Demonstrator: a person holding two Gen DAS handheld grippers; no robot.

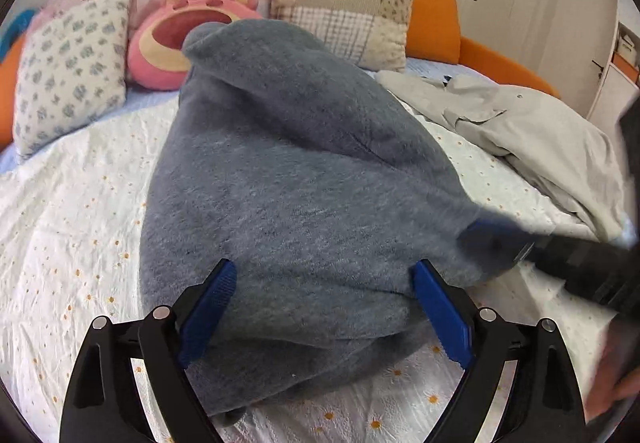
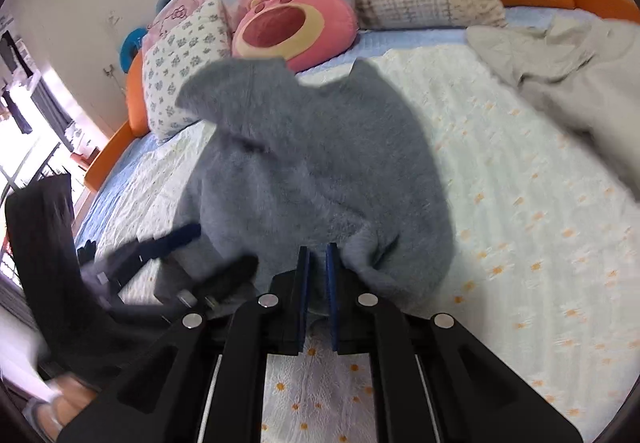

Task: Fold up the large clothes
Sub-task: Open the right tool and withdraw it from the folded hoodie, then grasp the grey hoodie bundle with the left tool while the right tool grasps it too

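Note:
A grey fleece garment (image 1: pixel 304 187) lies bunched on the white flowered bedspread (image 1: pixel 60 235). It also shows in the right wrist view (image 2: pixel 320 171). My left gripper (image 1: pixel 324 307) is open, its blue pads on either side of the garment's near edge. My right gripper (image 2: pixel 318 291) is shut on the garment's near edge, a fold of grey fleece between its pads. The right gripper (image 1: pixel 496 243) shows blurred at the garment's right side in the left wrist view. The left gripper (image 2: pixel 176 243) shows blurred at the garment's left side in the right wrist view.
A light grey garment (image 1: pixel 520 131) lies crumpled at the bed's right. Pillows (image 1: pixel 68 63), a pink bear cushion (image 2: pixel 292 27) and a patchwork pillow (image 1: pixel 344 3) line the orange headboard (image 1: pixel 432 19). A window is far left (image 2: pixel 24 147).

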